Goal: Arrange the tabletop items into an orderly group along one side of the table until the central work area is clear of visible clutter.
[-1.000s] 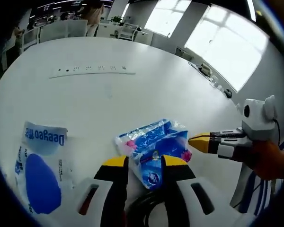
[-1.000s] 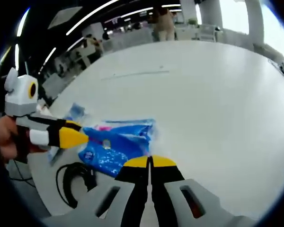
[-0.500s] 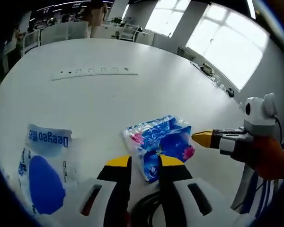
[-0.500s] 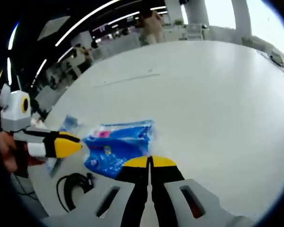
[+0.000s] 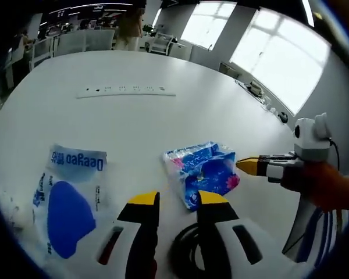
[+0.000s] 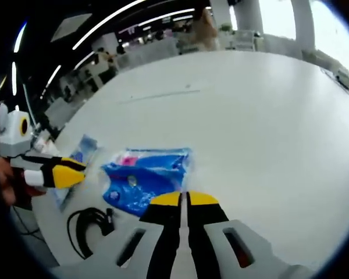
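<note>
Lying on the white bench (image 5: 163, 122) just ahead of the left gripper (image 5: 177, 200), whose jaws stand apart and hold nothing, the blue pack (image 5: 200, 174) looks soft, light and slippery in its crinkly film. The right gripper (image 6: 183, 199), jaws pressed together, hangs just beside it. A pinch on a bunched corner should hold better than the slick flat face; the wipes bag (image 5: 67, 200) and cable (image 6: 90, 224) lie nearby.

The black cable (image 5: 183, 270) is partly hidden behind the left tool (image 5: 177, 200).
</note>
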Demonstrator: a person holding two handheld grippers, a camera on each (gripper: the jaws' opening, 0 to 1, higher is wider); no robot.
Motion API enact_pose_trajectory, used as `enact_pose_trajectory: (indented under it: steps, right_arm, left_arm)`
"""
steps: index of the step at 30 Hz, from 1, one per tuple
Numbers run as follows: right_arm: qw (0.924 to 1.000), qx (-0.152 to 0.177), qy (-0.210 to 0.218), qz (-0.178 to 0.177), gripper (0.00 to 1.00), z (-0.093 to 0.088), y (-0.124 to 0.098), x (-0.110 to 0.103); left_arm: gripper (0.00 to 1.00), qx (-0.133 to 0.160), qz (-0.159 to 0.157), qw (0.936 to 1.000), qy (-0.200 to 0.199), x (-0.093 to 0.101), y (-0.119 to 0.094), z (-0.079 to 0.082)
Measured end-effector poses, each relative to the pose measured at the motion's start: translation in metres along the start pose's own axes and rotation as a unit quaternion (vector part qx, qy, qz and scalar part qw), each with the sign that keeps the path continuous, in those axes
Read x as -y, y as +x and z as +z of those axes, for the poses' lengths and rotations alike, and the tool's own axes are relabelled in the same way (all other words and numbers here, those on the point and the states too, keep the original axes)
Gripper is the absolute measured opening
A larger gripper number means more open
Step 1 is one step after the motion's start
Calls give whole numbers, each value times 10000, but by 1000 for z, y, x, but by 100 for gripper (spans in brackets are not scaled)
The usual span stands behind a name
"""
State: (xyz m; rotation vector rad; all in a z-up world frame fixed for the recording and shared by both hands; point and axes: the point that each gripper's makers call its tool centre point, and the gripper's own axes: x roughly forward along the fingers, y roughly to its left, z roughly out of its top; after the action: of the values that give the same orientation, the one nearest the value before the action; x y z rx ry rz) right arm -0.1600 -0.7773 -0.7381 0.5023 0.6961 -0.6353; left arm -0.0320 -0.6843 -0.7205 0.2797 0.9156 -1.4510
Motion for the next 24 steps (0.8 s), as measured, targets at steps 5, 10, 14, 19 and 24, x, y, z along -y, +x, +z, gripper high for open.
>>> enact_pose_trajectory:
  steps: [5, 10, 14, 19, 24]
  right_arm:
    - [10000, -24, -65, 6, 3, 2, 0, -3]
    - [9998, -37, -169, -17, 2, 5, -2, -7]
    - [9997, -30, -240, -40, 2, 8, -4, -9]
    - [9995, -24, -326, -48, 3, 12, -7, -13]
    - [9990, 16, -450, -6, 4, 19, -8, -21]
  left_arm:
    - [24, 19, 90, 9999, -56, -11, -12, -6]
    - [25, -1, 139, 9999, -100, -19, -23, -12]
    - [25, 50, 217, 9996, -147, -27, -35, -16]
    - [25, 120, 399, 9988, -271, -39, -51, -24]
    - [25, 194, 661, 9963, -518, -56, -69, -35]
